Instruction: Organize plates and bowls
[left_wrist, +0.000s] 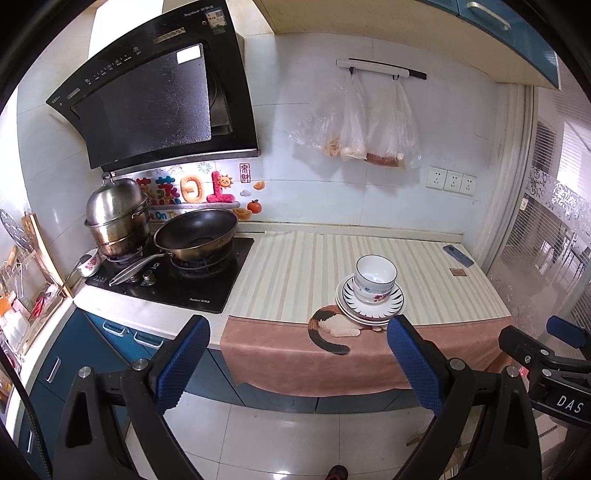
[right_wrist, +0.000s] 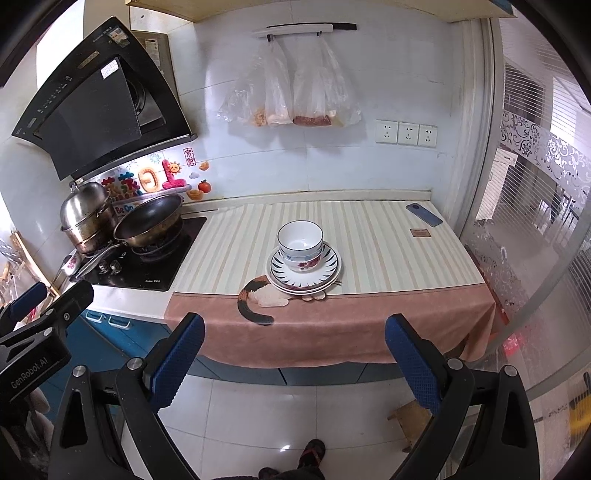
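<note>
On my far left sits the stove (left_wrist: 173, 273) with a steamer pot (left_wrist: 116, 218) and a wok (left_wrist: 195, 234) on its burners, none of it part of my job. Moving right, the striped cloth (left_wrist: 303, 266) covers the counter, and near its front edge stands the stack: bowls (left_wrist: 375, 277) nested inside each other, upright, resting on plates (left_wrist: 369, 306) piled flat. Further right lie a phone (left_wrist: 458, 255) and a small brown square, well apart from the stack.

My left gripper (left_wrist: 295, 362) is spread wide and holds nothing; it hangs out over the floor, short of the counter edge. From it the stack lies ahead and off to the right, nearly in line with its right finger. My right gripper (right_wrist: 295, 358) is just as wide open and empty, also back from the counter, and from it the stack (right_wrist: 304, 258) sits almost dead ahead, centred between the fingers.

So I judge the right one to be better lined up: a straight push forward and slightly up would bring it to the bowls. The stack is round, so there is no long axis to match; the top bowl's rim is the obvious hold. The dishes look already gathered, so little may remain to do.
</note>
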